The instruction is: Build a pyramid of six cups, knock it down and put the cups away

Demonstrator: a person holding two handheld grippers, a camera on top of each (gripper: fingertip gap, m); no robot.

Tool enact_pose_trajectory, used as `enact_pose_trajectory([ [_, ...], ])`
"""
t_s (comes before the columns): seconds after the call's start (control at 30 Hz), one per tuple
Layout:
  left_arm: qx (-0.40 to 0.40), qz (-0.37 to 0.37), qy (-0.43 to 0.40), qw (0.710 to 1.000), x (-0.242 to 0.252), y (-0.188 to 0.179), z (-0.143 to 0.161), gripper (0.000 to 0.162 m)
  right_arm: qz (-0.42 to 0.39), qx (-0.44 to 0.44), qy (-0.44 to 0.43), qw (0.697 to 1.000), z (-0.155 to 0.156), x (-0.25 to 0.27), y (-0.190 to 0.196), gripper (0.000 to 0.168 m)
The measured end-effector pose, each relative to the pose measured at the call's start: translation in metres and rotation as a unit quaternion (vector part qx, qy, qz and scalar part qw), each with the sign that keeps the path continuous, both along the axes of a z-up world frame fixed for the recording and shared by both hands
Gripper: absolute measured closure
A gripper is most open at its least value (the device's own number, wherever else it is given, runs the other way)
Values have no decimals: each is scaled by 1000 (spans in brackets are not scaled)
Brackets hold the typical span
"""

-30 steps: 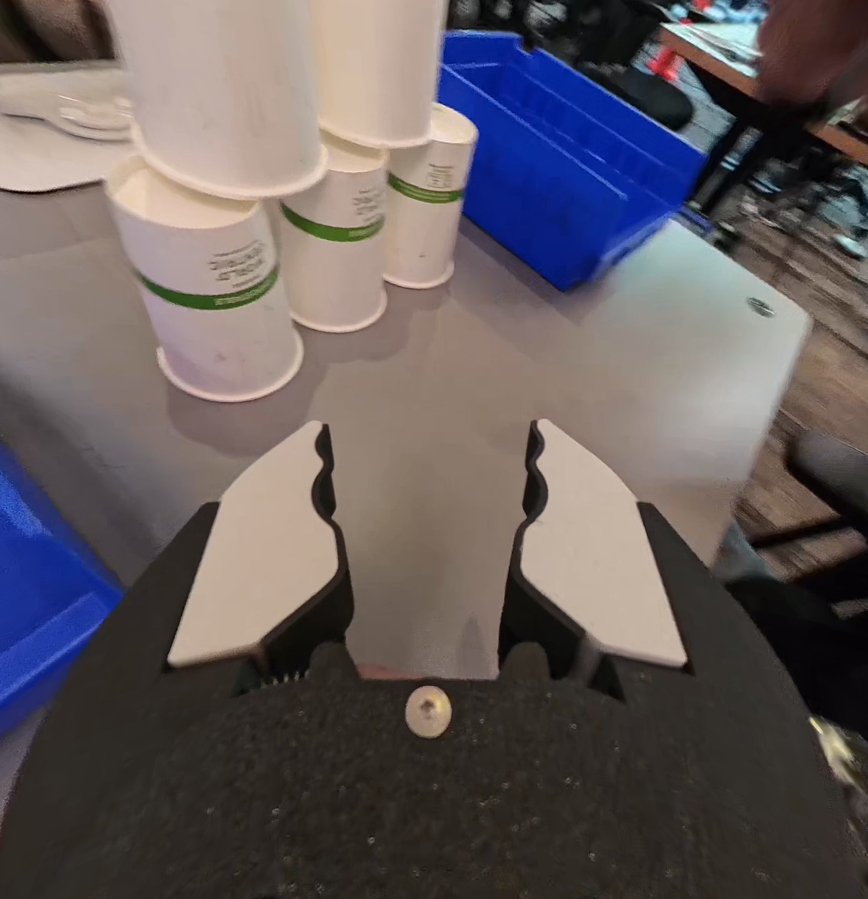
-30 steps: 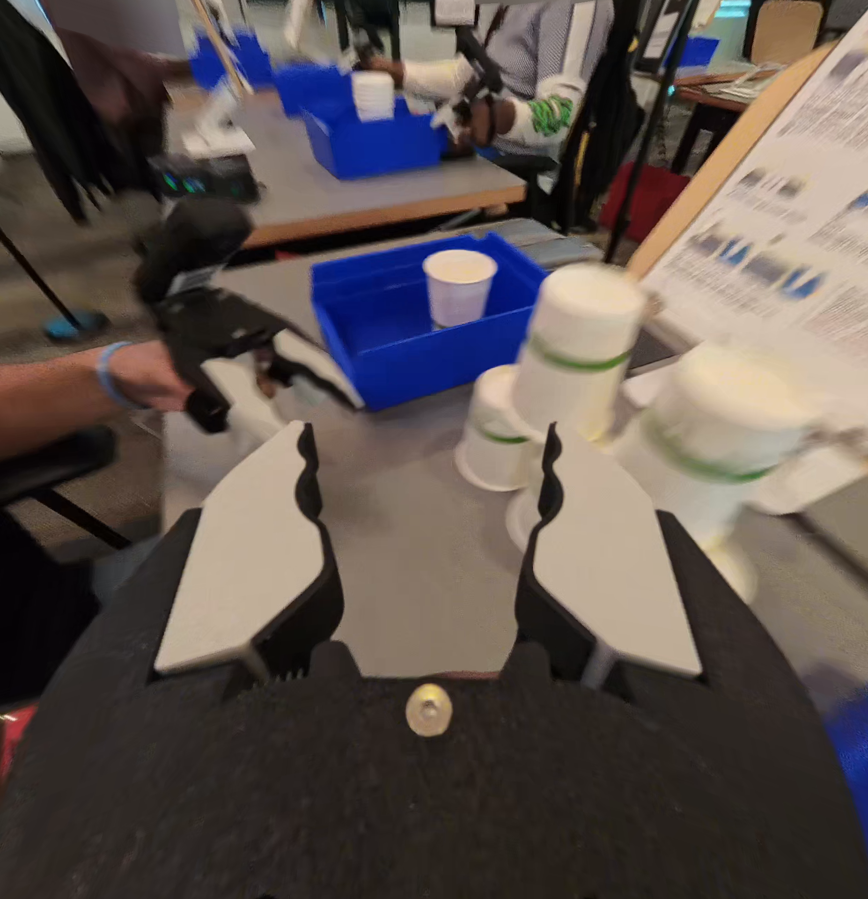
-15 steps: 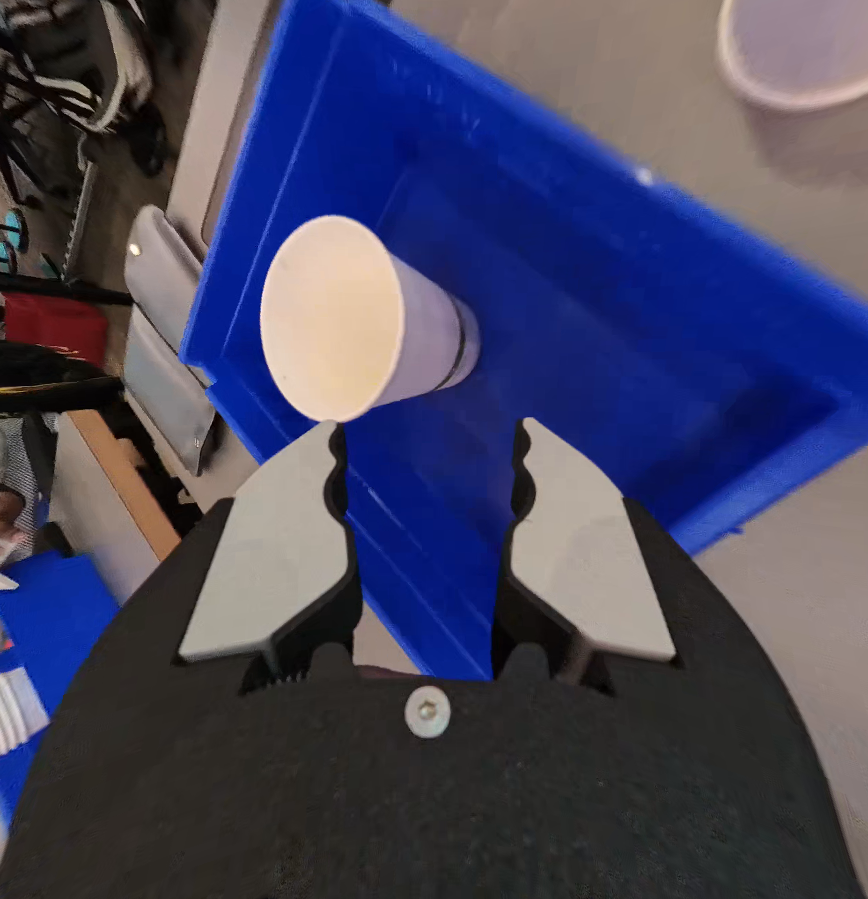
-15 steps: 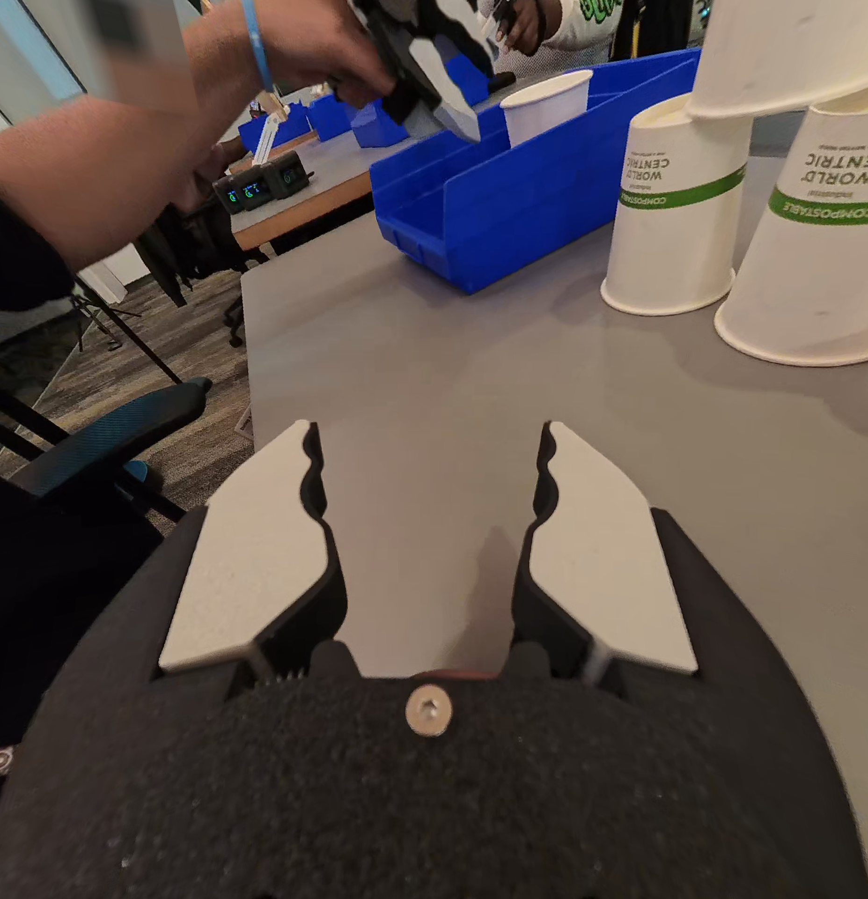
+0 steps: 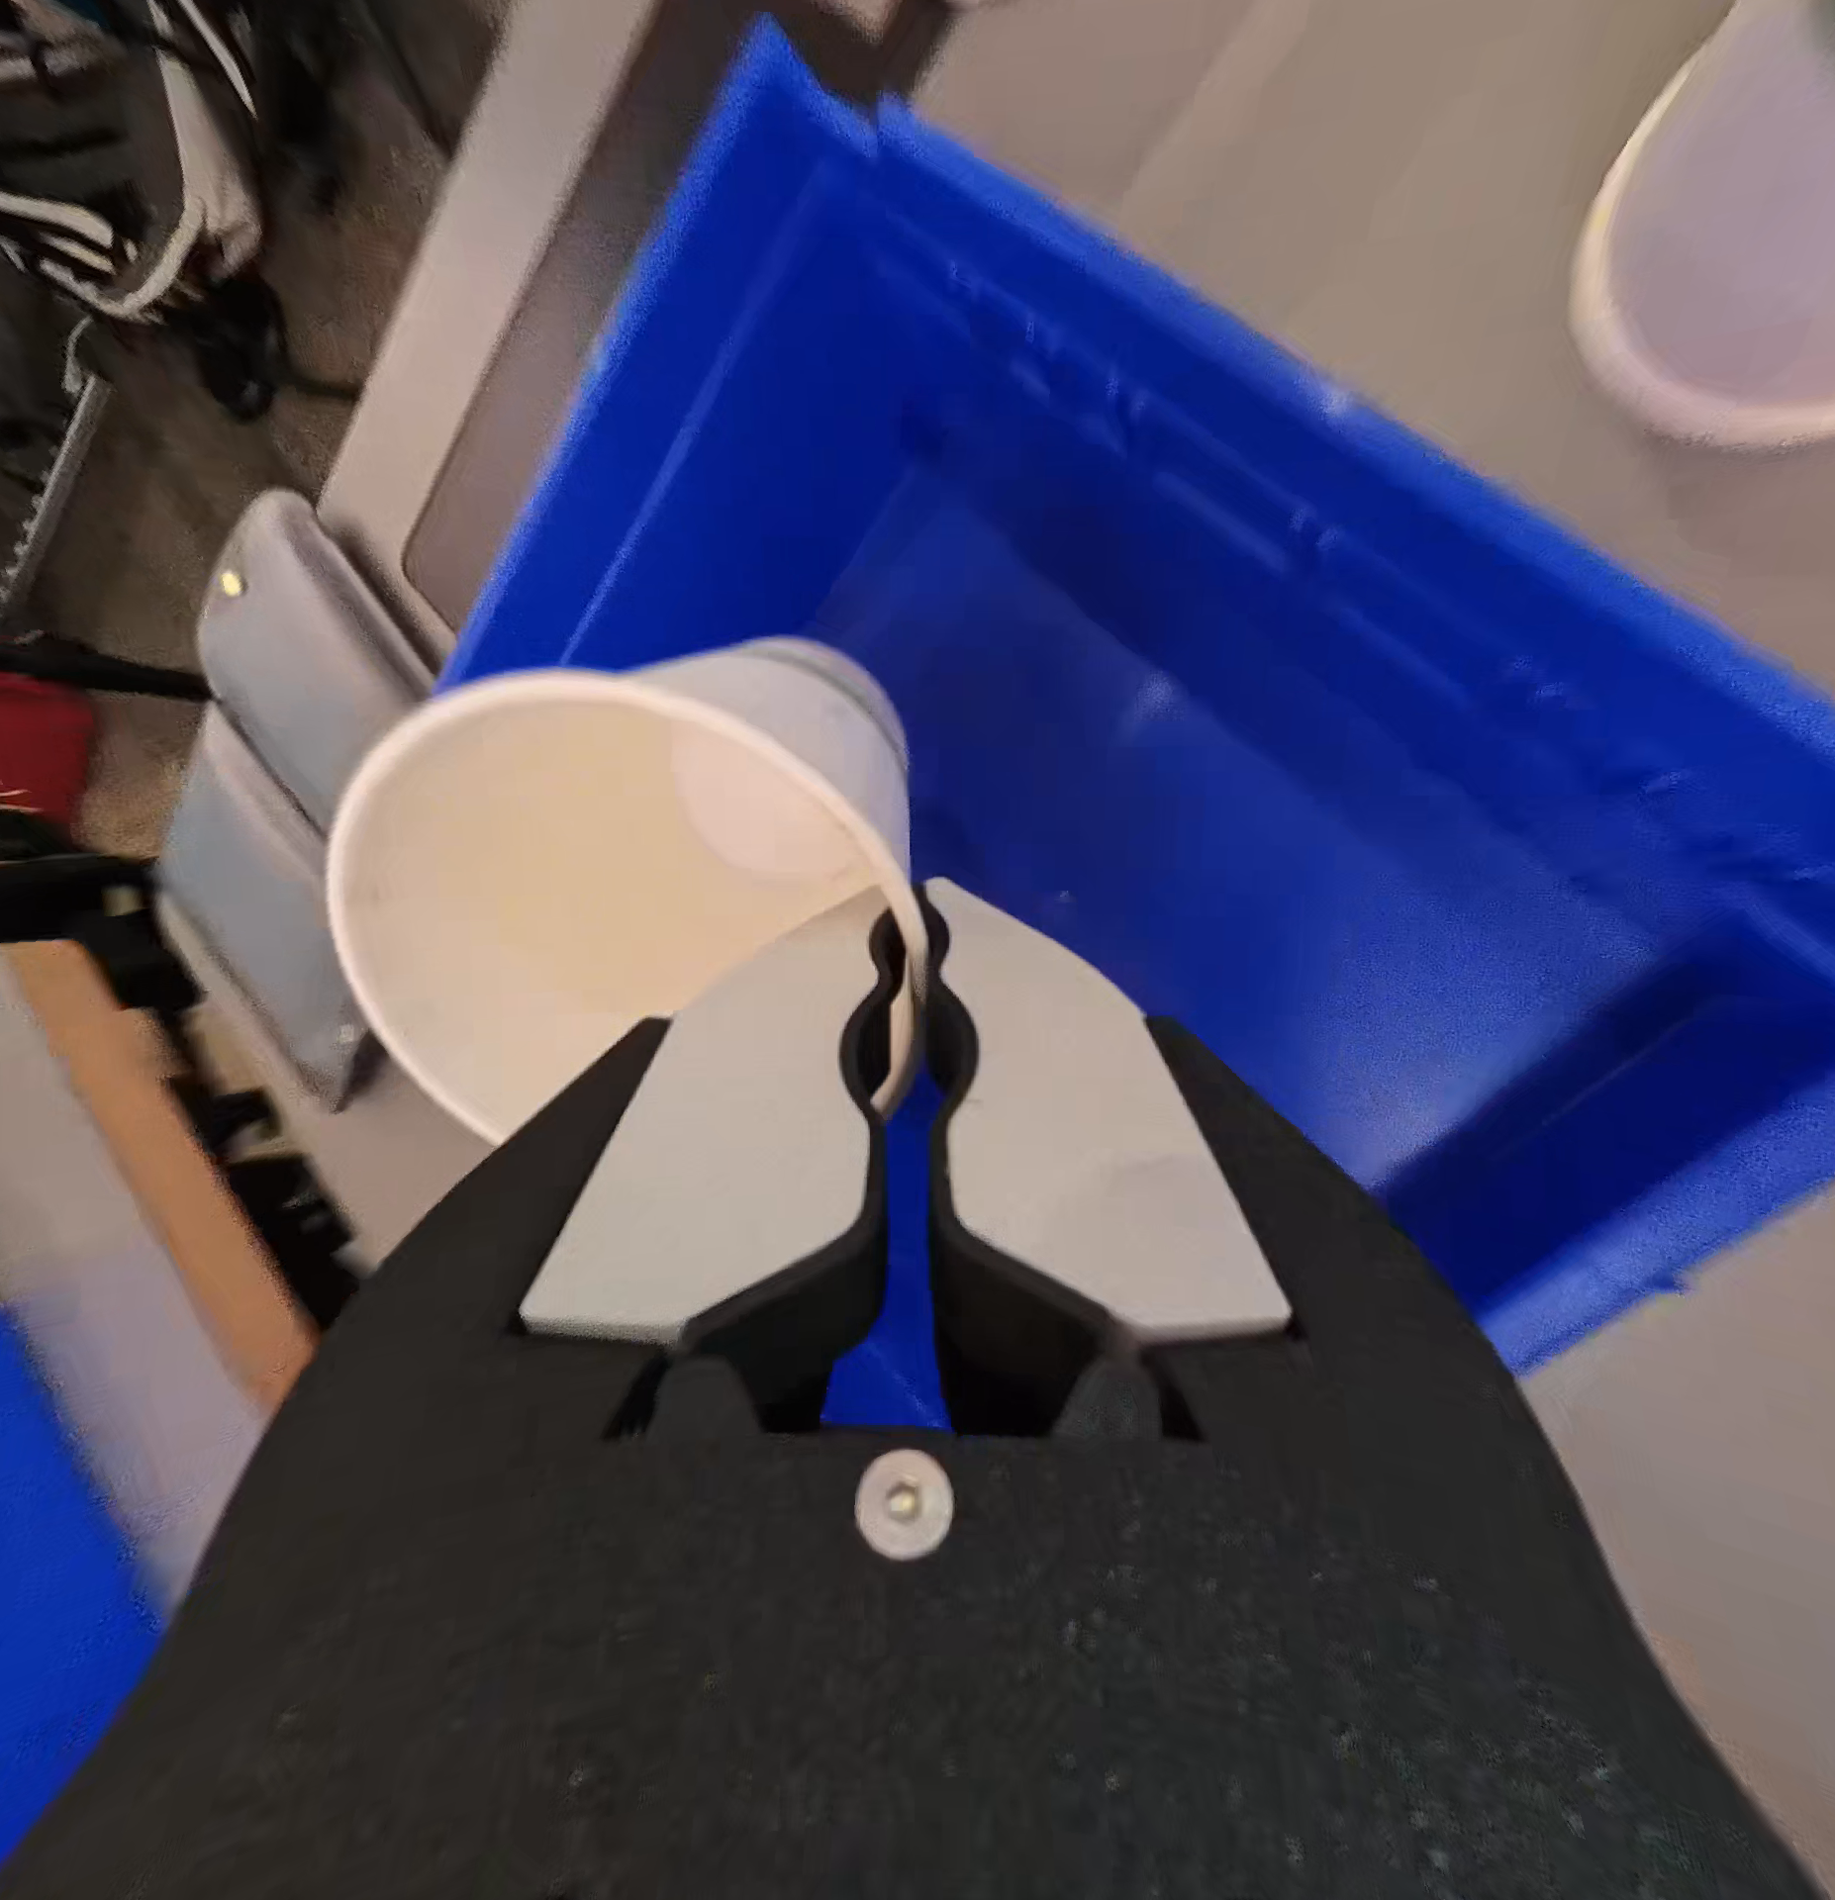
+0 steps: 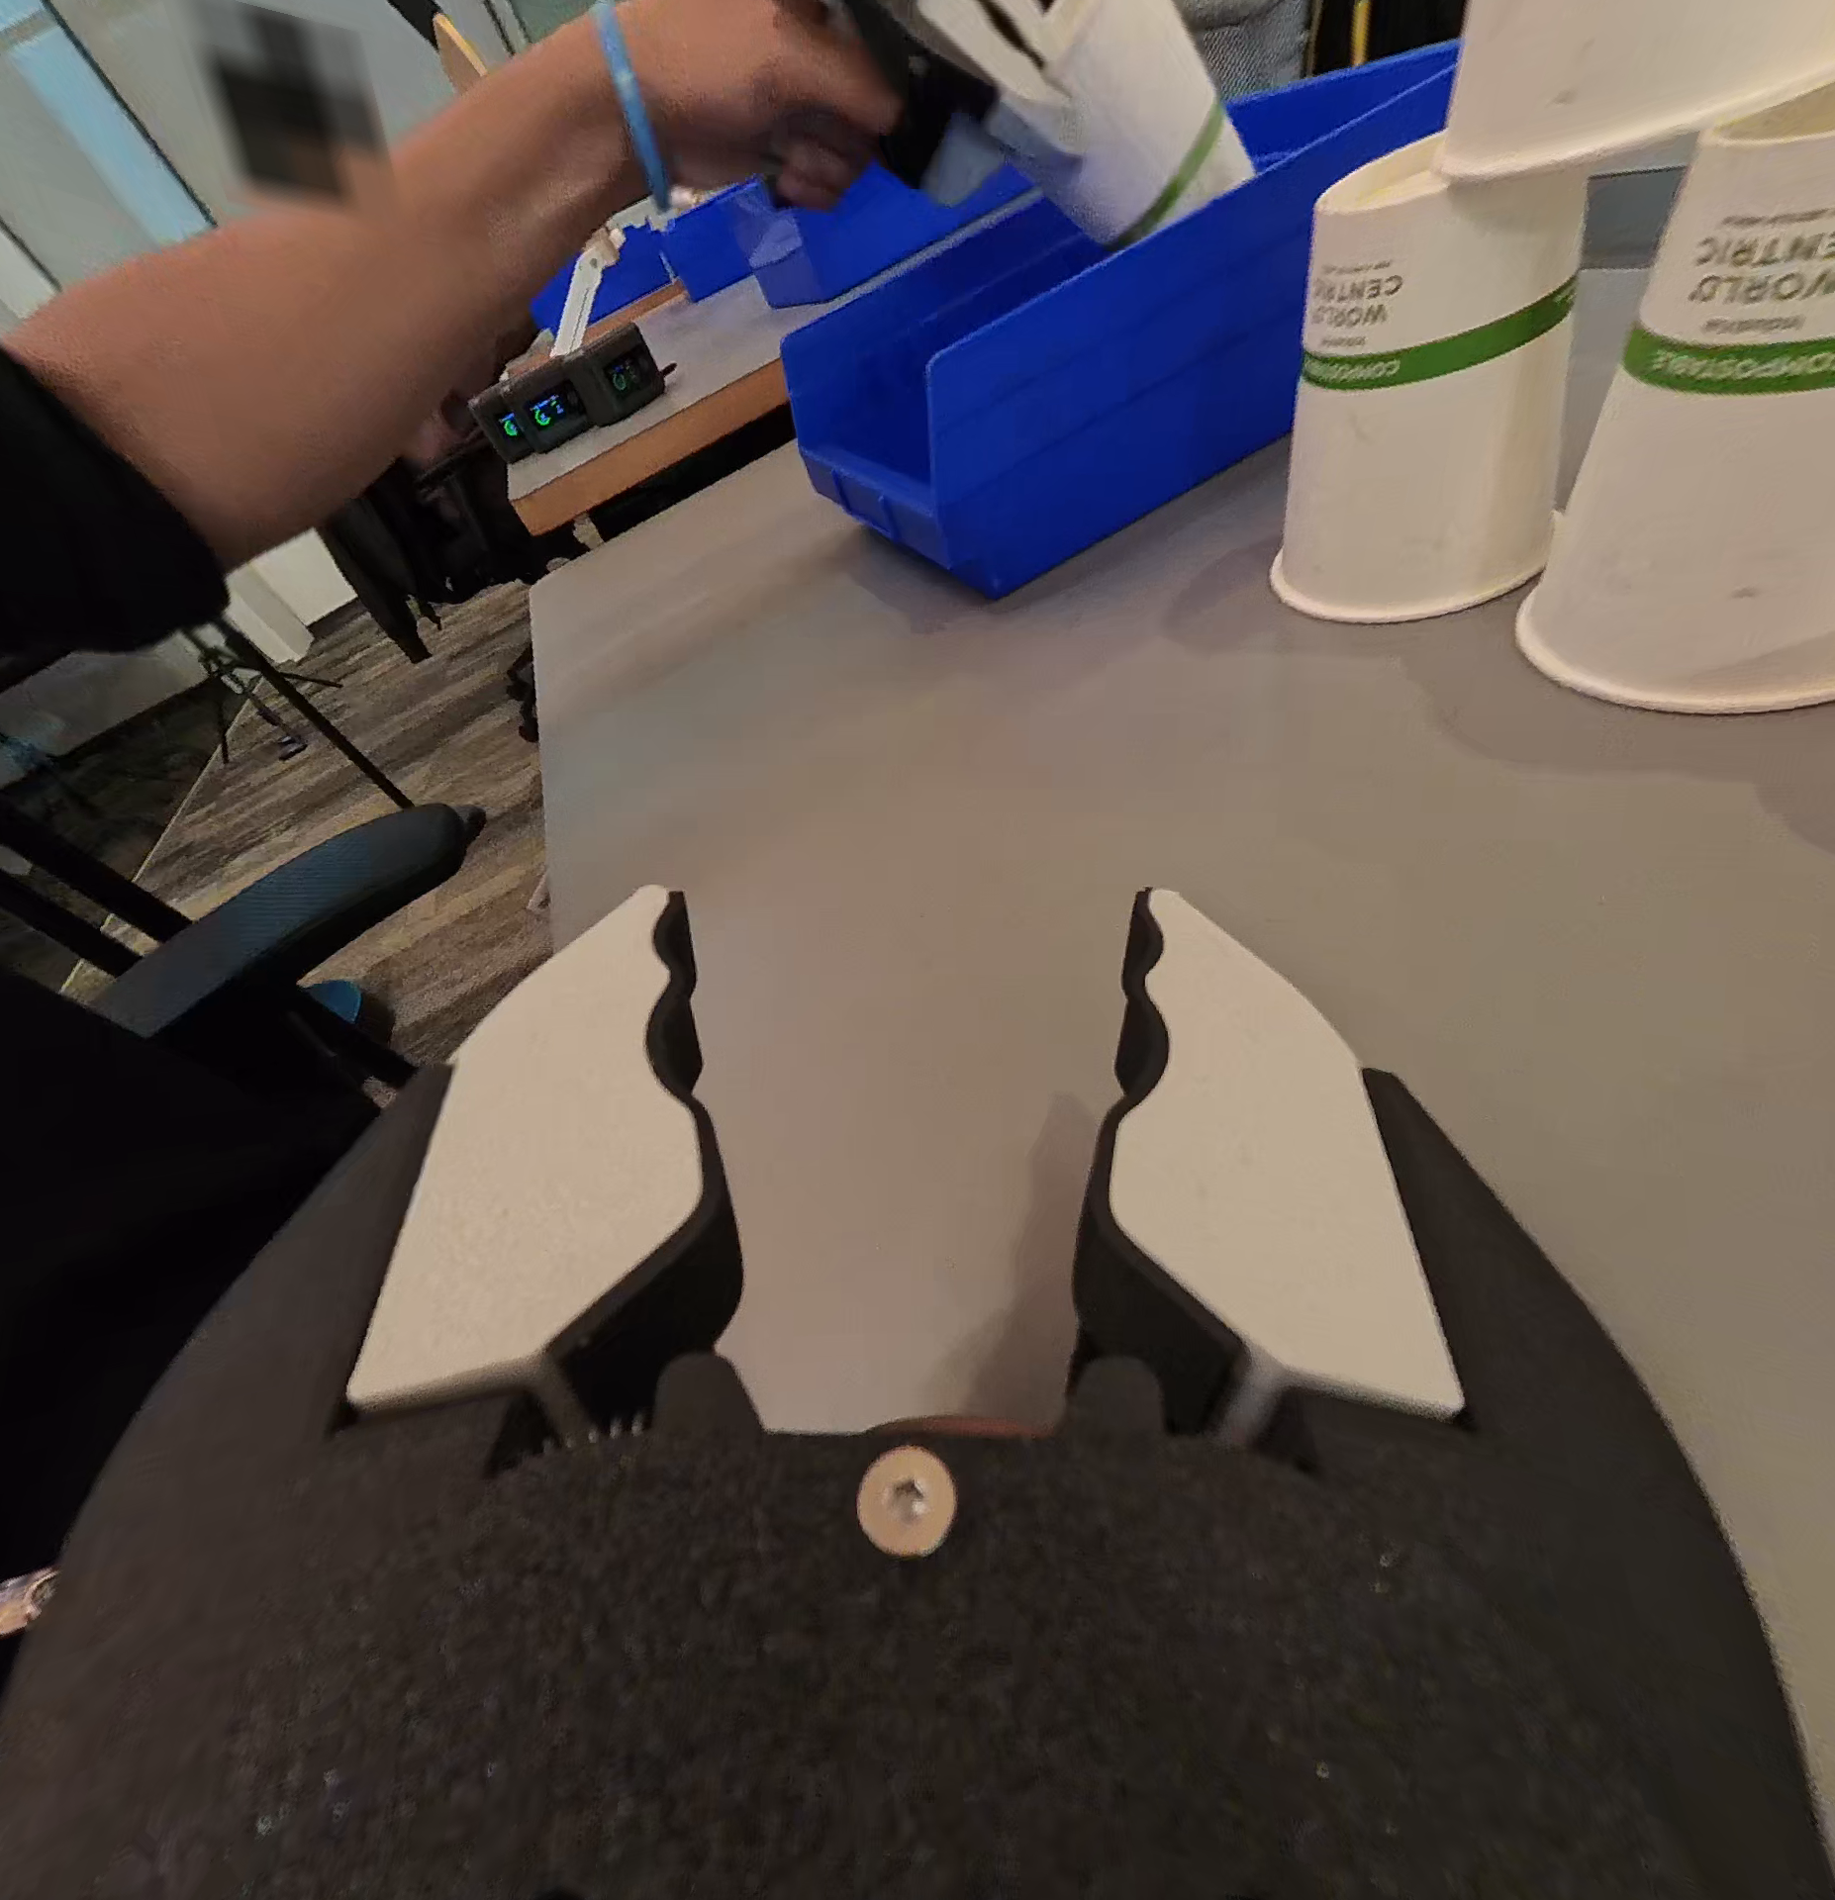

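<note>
In the left wrist view my left gripper (image 5: 911,925) is shut on the rim of a white paper cup (image 5: 605,884), which it holds tilted above the blue bin (image 5: 1304,720). An upside-down cup (image 5: 1736,308) stands on the table beyond the bin. In the right wrist view my right gripper (image 6: 908,925) is open and empty, low over the grey table (image 6: 996,771). Upside-down white cups with green bands (image 6: 1428,411) (image 6: 1736,463) stand at the right with another cup (image 6: 1633,72) stacked on them. The held cup (image 6: 1119,134) also shows over the bin (image 6: 1047,411).
The table's left edge (image 6: 543,720) drops to a wooden floor with a dark office chair (image 6: 276,925). A second table behind holds small black devices (image 6: 574,411) and more blue bins (image 6: 728,247). A person's forearm (image 6: 379,288) reaches across the top left.
My left gripper has closed on the cup's rim and lifted the cup out of the blue bin. My right gripper has stayed open and moved little.
</note>
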State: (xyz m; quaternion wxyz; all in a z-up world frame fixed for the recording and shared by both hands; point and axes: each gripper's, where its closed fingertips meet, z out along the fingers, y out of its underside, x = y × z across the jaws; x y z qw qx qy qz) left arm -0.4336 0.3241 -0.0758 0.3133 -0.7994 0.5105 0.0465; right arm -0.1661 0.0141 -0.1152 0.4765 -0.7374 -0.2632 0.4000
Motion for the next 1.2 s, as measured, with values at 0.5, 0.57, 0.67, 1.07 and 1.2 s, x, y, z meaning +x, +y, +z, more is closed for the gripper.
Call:
enact_pose_trajectory([
  [0.5,-213,-239,-596,737,137,-228,122,162,0,113,74,991,77,-10,59,72],
  [0.57,-249,-267,-597,714,155,-251,117,162,17,132,78,988,91,-19,63,69],
  [0.67,-269,-284,-571,721,178,-268,101,162,39,140,80,986,102,-30,65,65],
  [1.07,-259,-250,-503,786,204,-257,78,120,35,88,86,992,85,-18,71,86],
  [1.2,-52,-207,-351,912,182,-233,71,79,21,40,107,993,76,-14,79,86],
])
